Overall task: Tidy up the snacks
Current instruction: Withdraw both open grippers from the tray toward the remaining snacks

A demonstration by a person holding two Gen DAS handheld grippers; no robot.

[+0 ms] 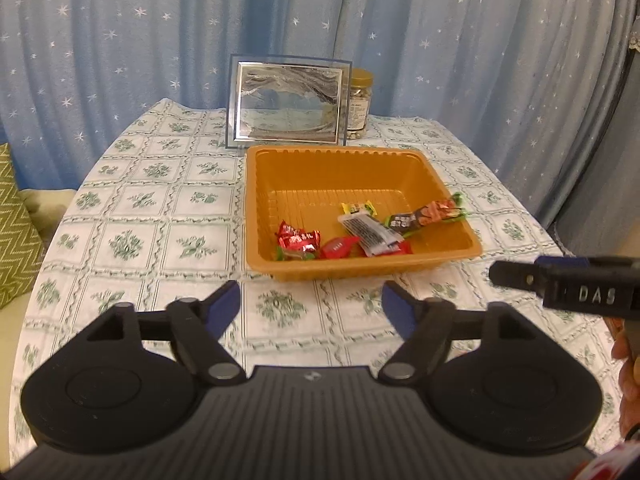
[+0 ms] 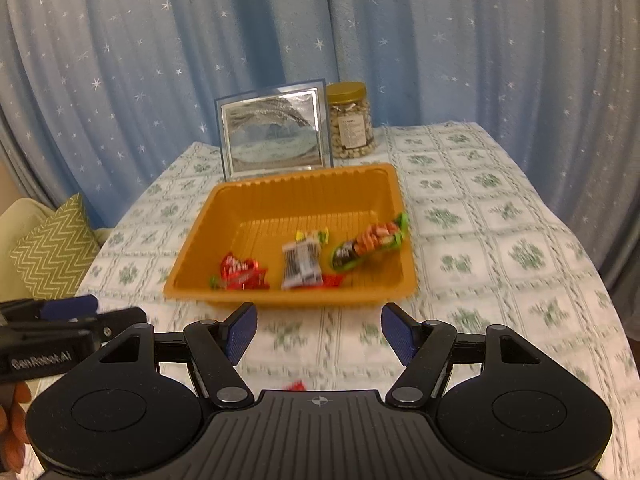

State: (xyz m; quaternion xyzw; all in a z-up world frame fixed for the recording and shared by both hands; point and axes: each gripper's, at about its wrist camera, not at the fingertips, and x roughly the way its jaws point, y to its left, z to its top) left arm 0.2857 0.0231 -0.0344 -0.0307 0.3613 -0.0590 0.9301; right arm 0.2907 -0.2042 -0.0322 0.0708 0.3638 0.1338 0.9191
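An orange plastic tray (image 1: 344, 152) (image 2: 280, 184) sits mid-table and holds several wrapped snacks: a red packet (image 1: 298, 238) (image 2: 242, 271), a grey-and-white packet (image 1: 370, 234) (image 2: 301, 266), a long brown-and-green bar (image 1: 430, 216) (image 2: 370, 246) leaning on the right wall, and a small yellow candy (image 1: 356, 208). A red wrapper (image 2: 294, 386) peeks out on the cloth just in front of my right gripper's body. My left gripper (image 1: 312, 308) stands open and empty in front of the tray. My right gripper (image 2: 318, 330) is open and empty too.
A framed sand picture (image 1: 288, 102) (image 2: 274, 134) stands behind the tray, with a gold-lidded jar of nuts (image 1: 359, 102) (image 2: 351, 120) beside it. The table carries a green floral cloth (image 1: 160, 208). A green zigzag cushion (image 2: 56, 248) lies off the left edge. Blue starred curtains hang behind.
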